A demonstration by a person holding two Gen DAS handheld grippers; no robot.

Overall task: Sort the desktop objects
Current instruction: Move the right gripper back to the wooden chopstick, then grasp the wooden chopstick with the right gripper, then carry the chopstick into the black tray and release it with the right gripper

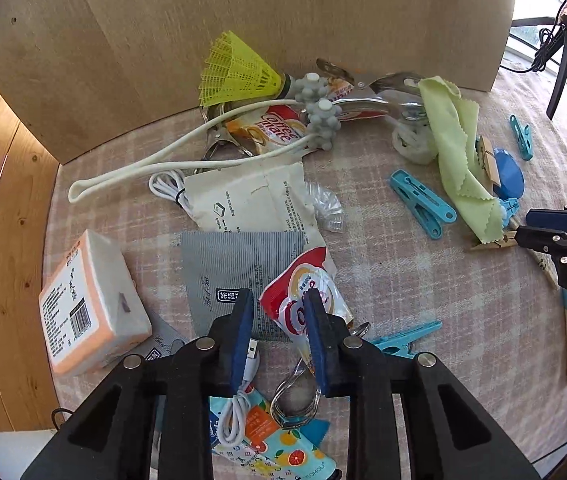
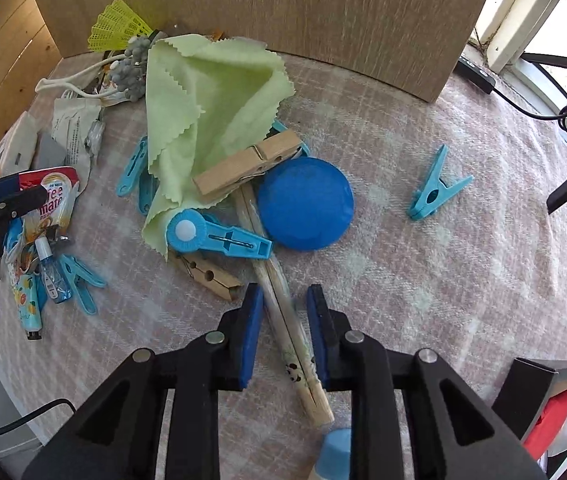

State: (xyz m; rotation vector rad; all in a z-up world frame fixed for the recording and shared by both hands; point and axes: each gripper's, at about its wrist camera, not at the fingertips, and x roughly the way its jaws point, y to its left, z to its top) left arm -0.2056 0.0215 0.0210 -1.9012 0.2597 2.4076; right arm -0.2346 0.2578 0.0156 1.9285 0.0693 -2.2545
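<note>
Left wrist view has the left gripper (image 1: 279, 312) low in the centre of the frame, its blue pads drawn close around the lower end of a red and white coffee creamer packet (image 1: 309, 302); whether the pads truly press it cannot be told. A grey sachet (image 1: 239, 268) lies just left of the packet, an orange tissue pack (image 1: 91, 308) at the left edge, and a yellow shuttlecock (image 1: 239, 68) near the top against a wooden board (image 1: 243, 20). Right wrist view shows the right gripper (image 2: 285, 320) at lower centre, its fingers narrowed around a pair of bamboo chopsticks (image 2: 283, 312) lying on the pink checked cloth (image 2: 443, 280); contact is unclear. Above sit a blue round lid (image 2: 307, 202), a wooden clothespin (image 2: 249, 168) and a green cloth (image 2: 211, 92).
</note>
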